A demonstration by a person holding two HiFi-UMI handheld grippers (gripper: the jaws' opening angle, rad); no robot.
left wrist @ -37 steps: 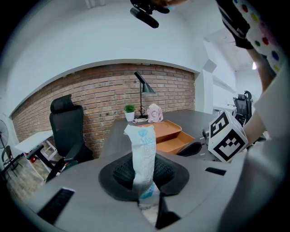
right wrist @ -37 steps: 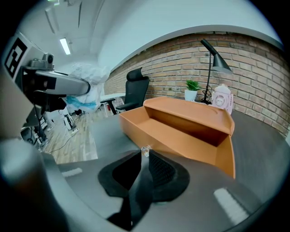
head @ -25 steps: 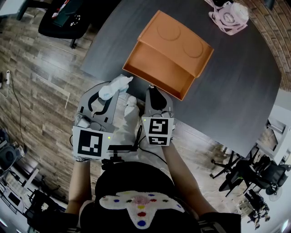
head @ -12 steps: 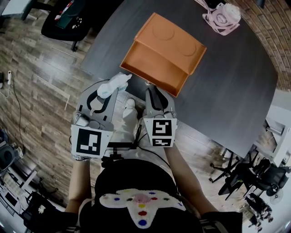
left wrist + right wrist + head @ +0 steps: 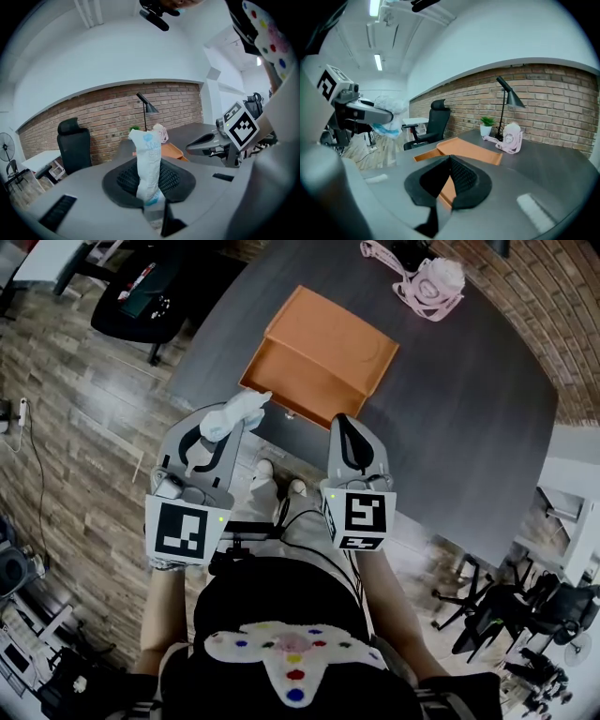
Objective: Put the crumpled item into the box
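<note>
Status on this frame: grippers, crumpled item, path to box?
Left gripper shut on crumpled white plastic packet. Right gripper jaws together, empty. Open orange box ahead, path clear.

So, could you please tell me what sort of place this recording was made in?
Probably an office or meeting room: there is a large dark grey table, a black swivel office chair, and a black desk lamp standing in front of an exposed brick wall.

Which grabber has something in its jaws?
The left gripper: its jaws pinch the white crumpled item. The right gripper has its jaws closed together with nothing between them.
</note>
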